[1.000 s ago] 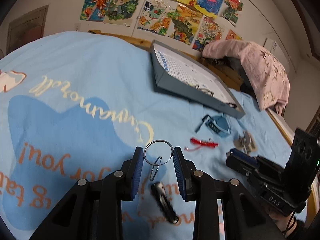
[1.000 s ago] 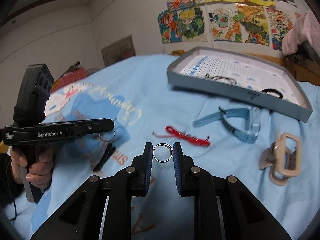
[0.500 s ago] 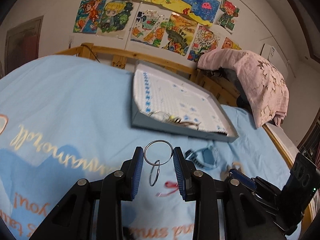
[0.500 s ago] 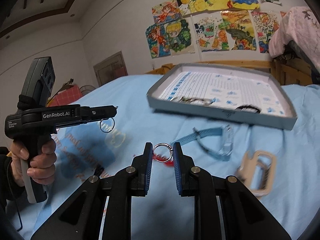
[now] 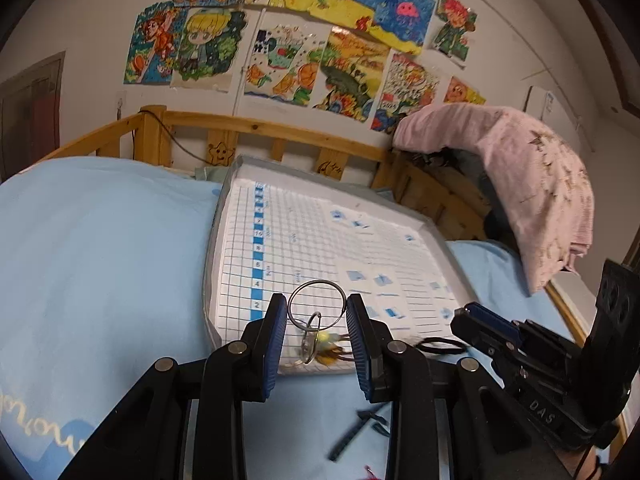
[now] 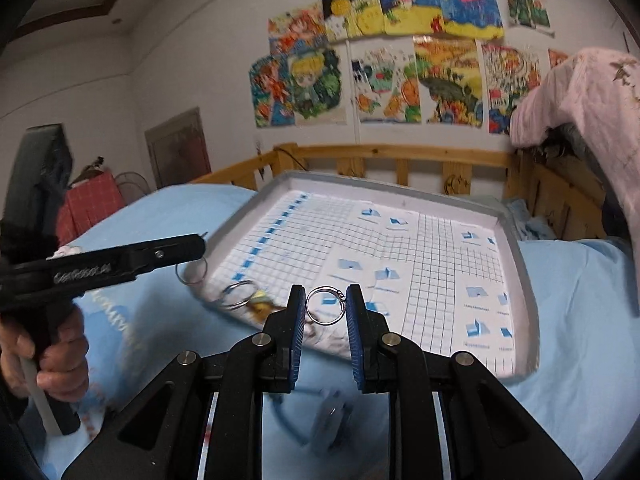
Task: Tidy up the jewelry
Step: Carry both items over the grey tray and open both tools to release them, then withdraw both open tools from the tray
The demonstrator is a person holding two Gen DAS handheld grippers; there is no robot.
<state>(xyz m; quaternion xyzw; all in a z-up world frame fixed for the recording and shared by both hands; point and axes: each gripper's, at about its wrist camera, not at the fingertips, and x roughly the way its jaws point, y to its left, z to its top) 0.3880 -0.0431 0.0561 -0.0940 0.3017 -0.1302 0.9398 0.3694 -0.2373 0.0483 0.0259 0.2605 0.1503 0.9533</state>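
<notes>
Light blue bedsheet carries grey tray; wooden bed rail behind tray, drawings on wall above. Left gripper clamps key ring, right gripper clamps silver ring, both over tray's near edge.

The left tool is matt black plastic with ribbed blue pads, and it clamps a thin, shiny metal key ring. The right tool is of the same make and grips a smaller polished metal ring. The tray has matt grey walls and a smooth paper lining printed with a grid. The bed wears soft, matt light-blue cloth. Its rail is bare, pale wood. A pink blanket looks nubbly.
</notes>
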